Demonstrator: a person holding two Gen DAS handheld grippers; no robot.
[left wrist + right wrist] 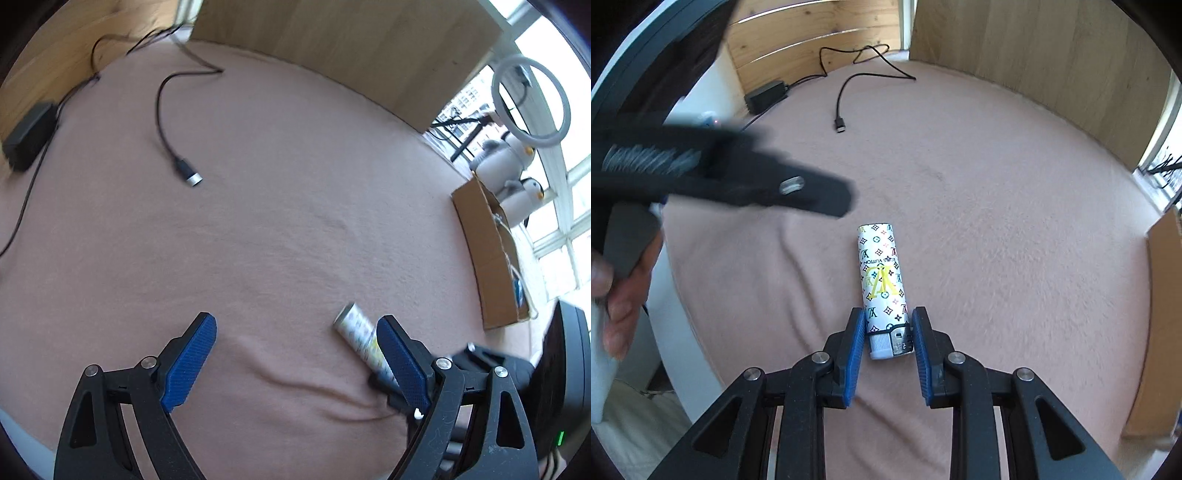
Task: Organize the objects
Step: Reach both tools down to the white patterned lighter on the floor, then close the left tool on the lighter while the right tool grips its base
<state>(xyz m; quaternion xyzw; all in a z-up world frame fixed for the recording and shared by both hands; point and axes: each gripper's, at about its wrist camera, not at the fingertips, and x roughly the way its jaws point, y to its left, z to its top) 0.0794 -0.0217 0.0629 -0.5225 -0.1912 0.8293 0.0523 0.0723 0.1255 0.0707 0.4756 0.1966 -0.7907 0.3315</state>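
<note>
A white lighter with a colourful monogram print lies lengthwise along the pink cloth, cap end towards me. My right gripper is shut on the lighter, its blue pads pressed against both sides near the cap. In the left wrist view the lighter pokes out just behind the right finger of my left gripper. That gripper is open, with only bare cloth between its pads. From the right wrist camera, the left gripper is a blurred black shape at upper left, held by a hand.
A black cable ends in a USB plug at mid-cloth, and a black adapter sits at the far left. An open cardboard box stands at the right edge, with plush penguins behind it. A wooden panel borders the far side.
</note>
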